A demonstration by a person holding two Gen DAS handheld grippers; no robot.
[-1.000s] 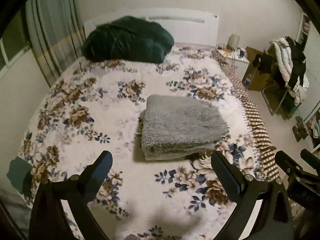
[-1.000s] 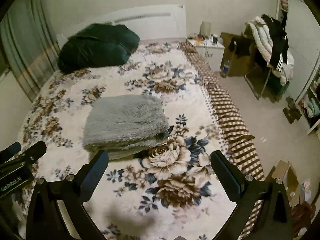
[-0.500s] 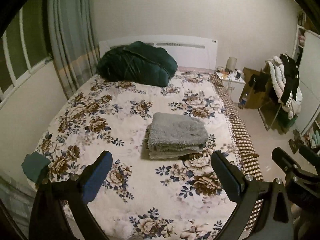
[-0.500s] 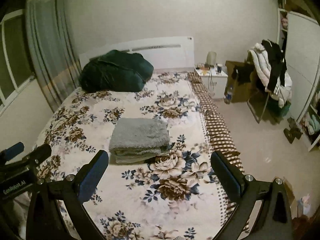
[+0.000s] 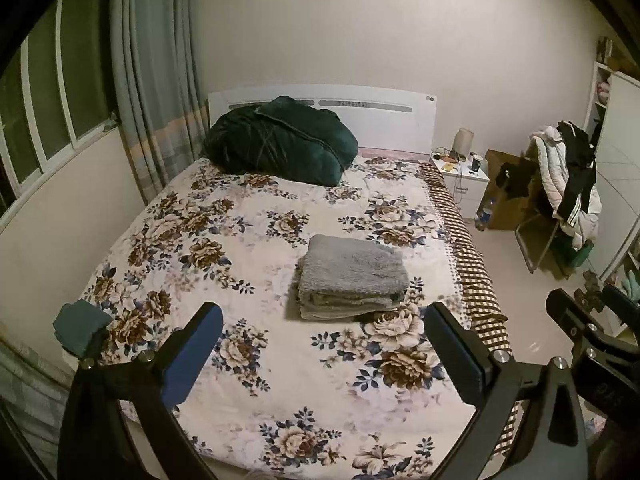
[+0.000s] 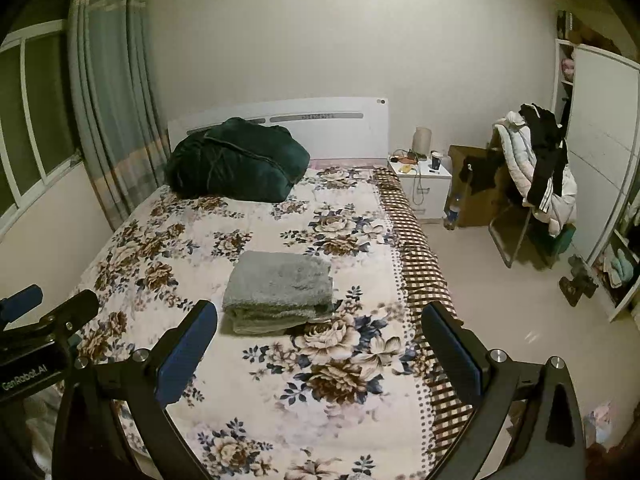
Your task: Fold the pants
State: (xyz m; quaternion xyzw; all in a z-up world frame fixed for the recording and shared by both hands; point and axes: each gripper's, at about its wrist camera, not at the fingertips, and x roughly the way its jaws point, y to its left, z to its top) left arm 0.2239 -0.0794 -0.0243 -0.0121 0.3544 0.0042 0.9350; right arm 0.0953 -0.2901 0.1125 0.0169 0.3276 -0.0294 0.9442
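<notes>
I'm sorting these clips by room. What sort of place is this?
A home bedroom, most likely. A bed with a floral cover and white headboard fills the view, a nightstand stands beside it, and clothes hang over a chair. Folded grey pants lie on the bed.

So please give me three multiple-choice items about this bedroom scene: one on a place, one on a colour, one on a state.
1. Where do the folded pants lie?
A. on the floral bedspread
B. on the nightstand
C. on the floor

2. What colour is the bundle by the headboard?
A. red
B. dark green
C. yellow

3. How is the left gripper?
A. shut on the pants
B. shut, empty
C. open, empty

Key: 1 A, flowers surround them; 2 B, dark green fabric shows; 3 C, its fingers stand apart, holding nothing.
</notes>
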